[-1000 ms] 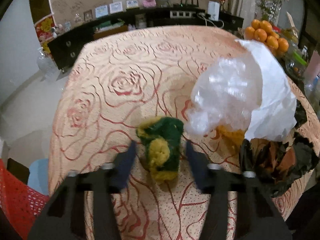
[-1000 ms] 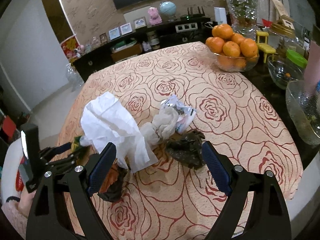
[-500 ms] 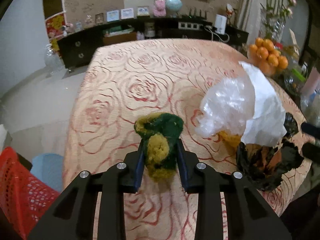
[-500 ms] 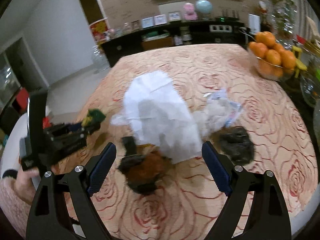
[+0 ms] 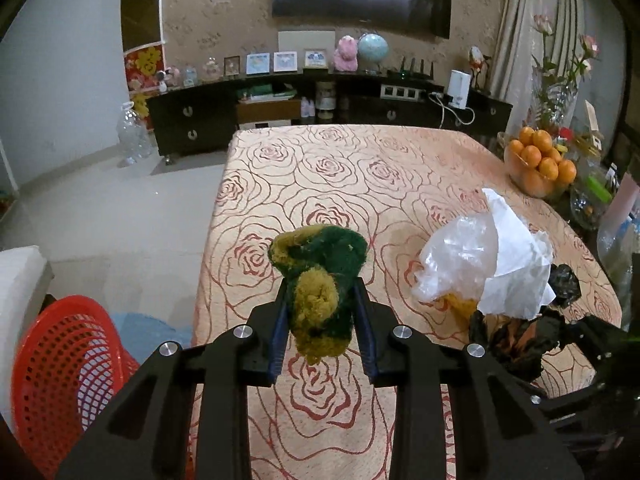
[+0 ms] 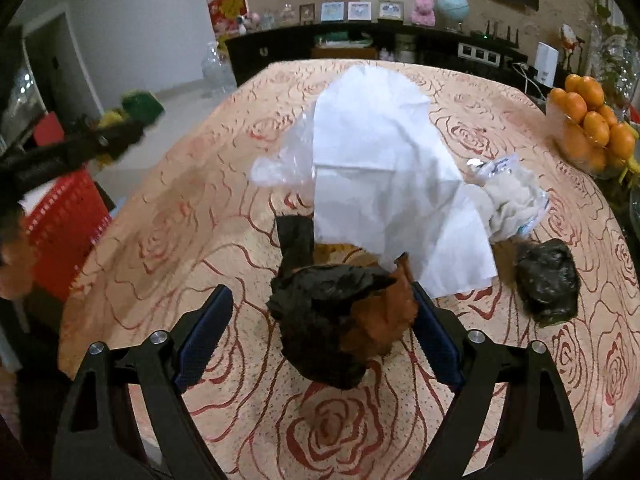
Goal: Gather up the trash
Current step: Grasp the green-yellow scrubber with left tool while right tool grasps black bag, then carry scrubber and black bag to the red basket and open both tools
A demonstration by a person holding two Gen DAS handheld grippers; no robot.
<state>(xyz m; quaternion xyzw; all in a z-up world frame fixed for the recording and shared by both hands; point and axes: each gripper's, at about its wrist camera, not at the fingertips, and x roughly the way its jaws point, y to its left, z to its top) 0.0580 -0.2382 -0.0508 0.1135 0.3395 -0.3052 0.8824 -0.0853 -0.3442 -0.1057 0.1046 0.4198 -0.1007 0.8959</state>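
My left gripper [image 5: 320, 320] is clamped on the green-and-yellow scrubber [image 5: 318, 280], both pads pressing its sides. A second ago that scrubber lay on the tablecloth [image 5: 320, 168] between spread jaws; now it hangs clear of the cloth, so one piece of trash is secured. Its long axis runs along my fingers, the green end pointing away and up, the yellow end curled down toward the camera. The red basket [image 5: 64, 356] stands on the floor at lower left, probably its destination.

My right gripper [image 6: 320, 328] has just been closing. The black-and-orange wrapper [image 6: 340, 320] sits between the jaws: the right pad touches it, the left stands apart, so no grip yet. The white paper [image 6: 384, 176] lies just beyond.
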